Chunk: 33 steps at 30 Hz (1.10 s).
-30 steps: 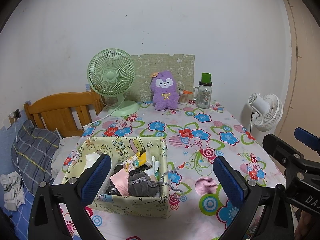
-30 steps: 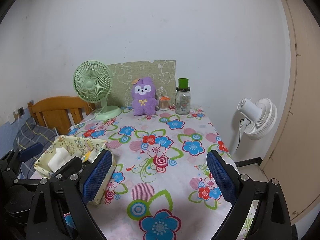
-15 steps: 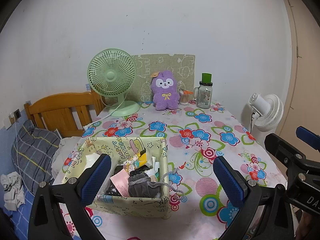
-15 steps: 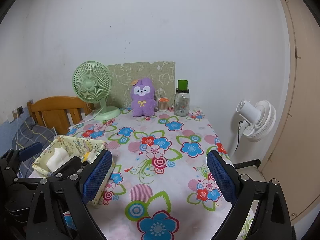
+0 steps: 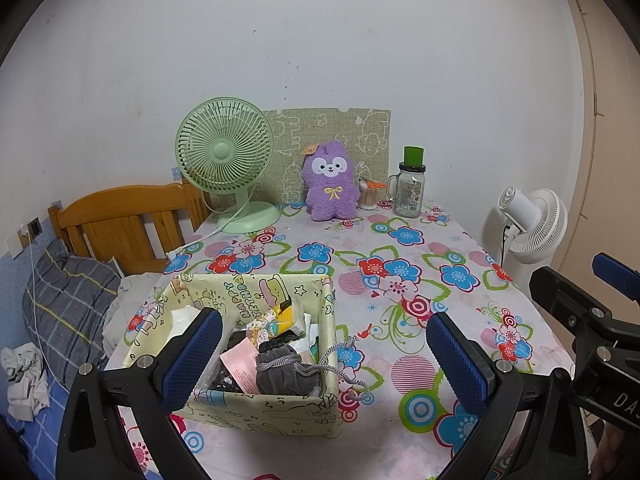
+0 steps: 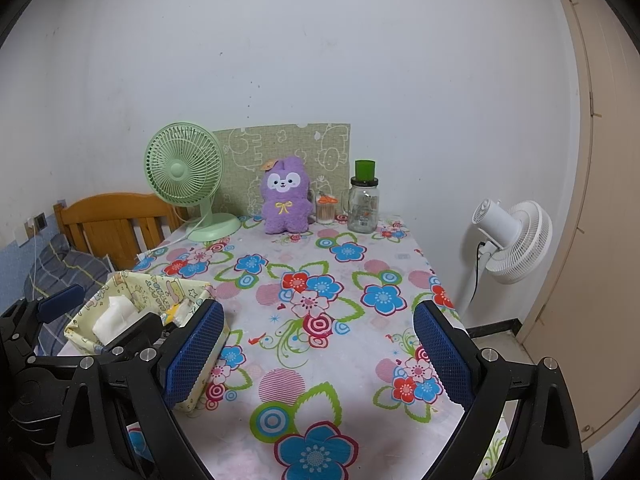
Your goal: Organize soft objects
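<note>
Covering table [image 6: 360, 420]: floral cloth (white wall [image 6: 320, 60]).

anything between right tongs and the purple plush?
Nothing. In the right wrist view, only bare floral tablecloth runs from the open right tongs to the purple plush at the far edge; the yellow box sits off to the left.
</note>
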### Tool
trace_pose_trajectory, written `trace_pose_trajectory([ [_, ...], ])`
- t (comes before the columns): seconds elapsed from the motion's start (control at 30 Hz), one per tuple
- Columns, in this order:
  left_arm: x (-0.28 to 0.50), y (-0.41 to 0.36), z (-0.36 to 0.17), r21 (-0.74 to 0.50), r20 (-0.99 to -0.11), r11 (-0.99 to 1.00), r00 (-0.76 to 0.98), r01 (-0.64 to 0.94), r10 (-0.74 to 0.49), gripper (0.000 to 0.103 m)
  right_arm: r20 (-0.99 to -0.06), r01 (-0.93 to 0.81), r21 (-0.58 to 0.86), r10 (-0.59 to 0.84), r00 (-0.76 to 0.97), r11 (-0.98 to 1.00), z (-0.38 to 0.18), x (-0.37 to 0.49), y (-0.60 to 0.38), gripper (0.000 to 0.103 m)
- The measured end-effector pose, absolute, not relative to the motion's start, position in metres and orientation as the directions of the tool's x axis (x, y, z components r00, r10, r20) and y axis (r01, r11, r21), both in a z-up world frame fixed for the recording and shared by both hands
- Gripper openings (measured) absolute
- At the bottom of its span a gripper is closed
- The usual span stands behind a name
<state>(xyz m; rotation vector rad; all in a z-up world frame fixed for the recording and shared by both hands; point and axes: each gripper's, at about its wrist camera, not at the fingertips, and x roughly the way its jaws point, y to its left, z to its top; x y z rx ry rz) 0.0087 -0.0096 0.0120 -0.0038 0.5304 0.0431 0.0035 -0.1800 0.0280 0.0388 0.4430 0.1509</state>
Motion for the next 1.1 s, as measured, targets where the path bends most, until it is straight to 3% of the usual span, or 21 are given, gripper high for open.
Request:
trace_pose_trajectory([
  [1.1,0.0071,-0.0104,0.0157,0.005,-0.501,0.999,0.864,-0.05,0.046,0.103,-0.413,-0.139,0.084,0.161,0.896,0.987,0.0297,0.0035,-0.1787,0.097],
])
